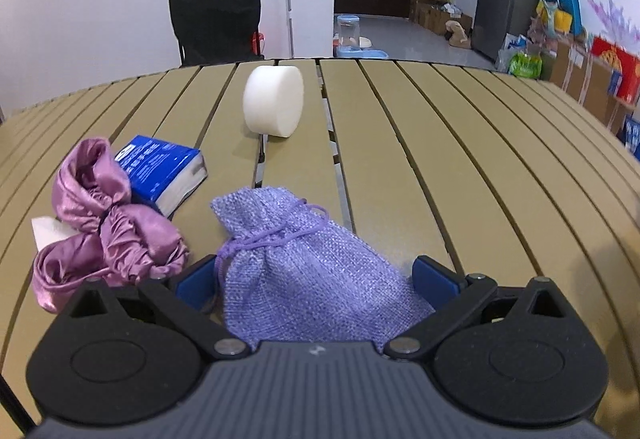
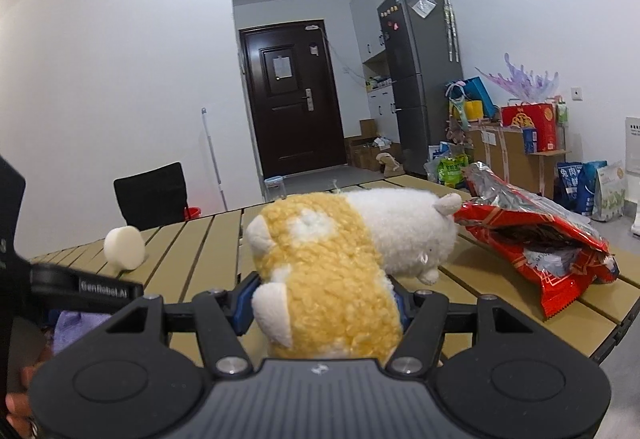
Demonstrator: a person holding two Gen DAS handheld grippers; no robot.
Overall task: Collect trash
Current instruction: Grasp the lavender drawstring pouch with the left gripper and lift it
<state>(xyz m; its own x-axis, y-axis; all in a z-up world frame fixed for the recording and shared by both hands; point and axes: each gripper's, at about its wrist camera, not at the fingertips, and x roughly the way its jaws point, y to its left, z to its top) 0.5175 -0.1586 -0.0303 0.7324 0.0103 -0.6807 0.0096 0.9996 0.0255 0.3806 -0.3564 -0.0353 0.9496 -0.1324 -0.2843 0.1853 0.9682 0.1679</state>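
In the left wrist view, a purple woven drawstring pouch [image 1: 304, 263] lies on the slatted table between the blue pads of my left gripper [image 1: 316, 281], whose jaws stand wide apart on either side of it. In the right wrist view, my right gripper [image 2: 324, 303] is shut on a yellow and white plush toy [image 2: 332, 267], which lies lengthwise away from me. An opened red foil snack bag [image 2: 536, 239] lies on the table to the right of the plush. A white foam cylinder [image 1: 274, 101] stands on edge further back; it also shows in the right wrist view [image 2: 125, 248].
A crumpled pink satin cloth [image 1: 104, 227], a blue tissue pack [image 1: 164, 171] and a white paper scrap [image 1: 48, 235] lie left of the pouch. A black chair [image 1: 218, 23] stands behind the table [image 1: 460, 159]. Boxes and bags crowd the right wall [image 2: 532, 143].
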